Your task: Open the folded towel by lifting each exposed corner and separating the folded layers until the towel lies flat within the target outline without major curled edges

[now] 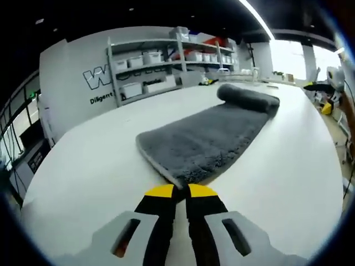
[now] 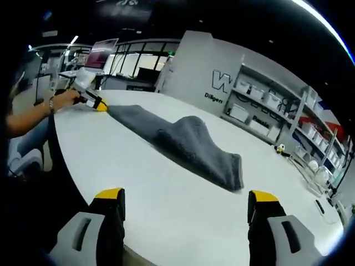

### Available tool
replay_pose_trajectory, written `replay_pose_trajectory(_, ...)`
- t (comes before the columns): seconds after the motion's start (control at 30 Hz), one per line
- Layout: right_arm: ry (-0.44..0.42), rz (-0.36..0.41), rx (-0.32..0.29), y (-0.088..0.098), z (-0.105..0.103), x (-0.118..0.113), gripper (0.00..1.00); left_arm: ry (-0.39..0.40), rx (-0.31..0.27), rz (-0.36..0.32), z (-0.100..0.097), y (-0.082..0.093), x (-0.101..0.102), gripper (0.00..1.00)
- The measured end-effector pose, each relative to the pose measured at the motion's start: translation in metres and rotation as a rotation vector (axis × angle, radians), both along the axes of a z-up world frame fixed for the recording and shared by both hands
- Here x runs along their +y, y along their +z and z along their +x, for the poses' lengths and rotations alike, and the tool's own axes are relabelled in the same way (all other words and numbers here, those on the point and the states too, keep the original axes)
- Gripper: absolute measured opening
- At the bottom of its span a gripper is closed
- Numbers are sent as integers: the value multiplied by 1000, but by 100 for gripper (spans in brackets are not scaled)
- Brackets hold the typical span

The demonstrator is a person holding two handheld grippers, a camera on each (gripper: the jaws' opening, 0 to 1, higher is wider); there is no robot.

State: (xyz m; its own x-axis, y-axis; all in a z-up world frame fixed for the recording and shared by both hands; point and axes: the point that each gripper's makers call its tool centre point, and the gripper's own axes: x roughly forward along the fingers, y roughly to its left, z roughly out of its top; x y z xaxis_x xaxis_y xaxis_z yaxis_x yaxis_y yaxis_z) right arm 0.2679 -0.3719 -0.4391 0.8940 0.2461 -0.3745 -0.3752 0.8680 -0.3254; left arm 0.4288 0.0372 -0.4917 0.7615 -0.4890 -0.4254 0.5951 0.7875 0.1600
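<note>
Two grippers are at work on one grey towel [image 1: 208,138] that lies on a white table [image 1: 83,160]. In the left gripper view, the left gripper [image 1: 182,191] has its yellow-tipped jaws pressed together on the towel's near corner, pinching the edge just above the table surface. From that corner the towel runs away in a long strip toward the far edge of the table, where its far end sits in a thick rolled fold [image 1: 248,97]. Beyond the table's far edge stands a shelving unit [image 1: 161,64] with white bins, set against a wall with dark lettering. In the right gripper view, the right gripper [image 2: 186,202] has its jaws spread wide, with bare table between them; it hangs over the table's near edge, well apart from the towel. Here the towel lies across the middle of the table, humped near its centre and with its right end folded over itself. At the towel's left end, the left gripper is seen gripping the corner, held by a person's hand [image 2: 65,100] with a band at the wrist.
</note>
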Motion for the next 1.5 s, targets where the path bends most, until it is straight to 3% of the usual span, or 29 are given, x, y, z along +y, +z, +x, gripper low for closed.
replay_pose_trajectory(0.13,2,-3,18,-5,1,1,92,24,3,-4,-1,-1,15,7)
replay_pose_trajectory(0.3,19,11,34,-8,0,4,93,60,-33,73,-2,2,36,7)
replay_pose_trajectory(0.53,18,5,27,-3,3,8,93,79,-32,71,-10,9,53,7)
replay_pose_trajectory(0.87,48,-4,47,-4,0,22,92,127,-56,132,-16,17,79,6)
replay_pose_trajectory(1.0,53,-9,48,-4,1,24,92,153,-49,120,-19,18,94,6)
replay_pose_trajectory(1.3,60,-12,57,-6,3,28,91,214,-89,191,-31,20,127,6)
replay_pose_trajectory(1.5,71,-23,75,-9,5,33,91,243,-72,149,-31,21,145,6)
